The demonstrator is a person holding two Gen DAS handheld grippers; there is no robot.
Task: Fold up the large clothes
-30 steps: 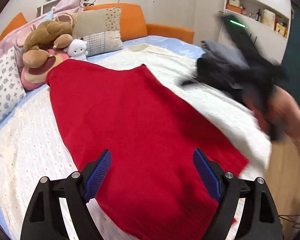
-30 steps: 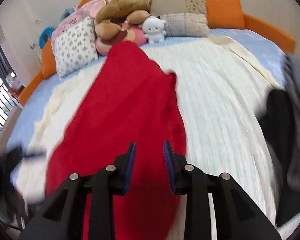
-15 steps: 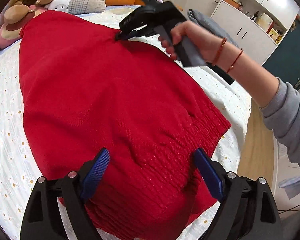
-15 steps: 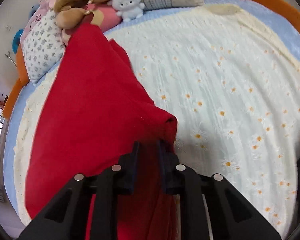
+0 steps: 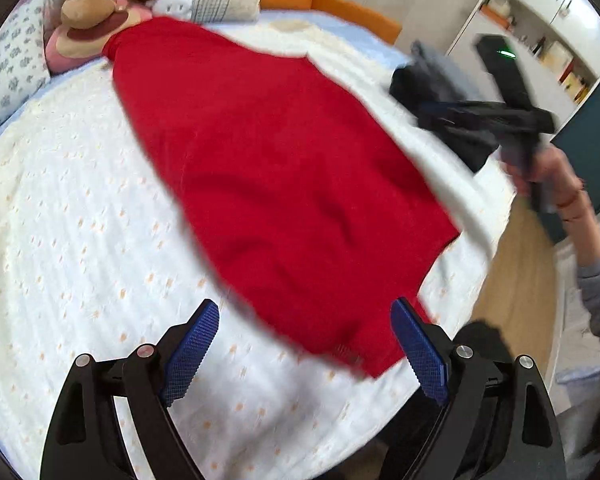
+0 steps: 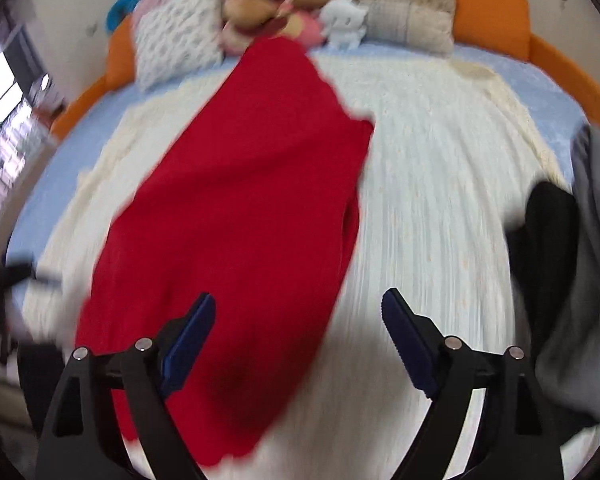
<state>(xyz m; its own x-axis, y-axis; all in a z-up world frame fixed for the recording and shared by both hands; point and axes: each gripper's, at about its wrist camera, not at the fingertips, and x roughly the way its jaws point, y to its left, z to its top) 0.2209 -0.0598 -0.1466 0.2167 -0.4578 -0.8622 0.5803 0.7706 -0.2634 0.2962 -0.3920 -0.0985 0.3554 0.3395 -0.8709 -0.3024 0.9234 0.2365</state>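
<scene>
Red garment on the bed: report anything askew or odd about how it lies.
The red garment lies diagonally across the white bedspread, its far end against the stuffed toys. Its right edge is folded over unevenly. Motion blur hides finer wrinkles.

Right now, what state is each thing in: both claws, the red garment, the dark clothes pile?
Left claw: open, holding nothing.
Right claw: open, holding nothing.
Red garment: lying spread lengthwise on the bed, ungripped.
Dark clothes pile: heaped at the bed's right edge.
</scene>
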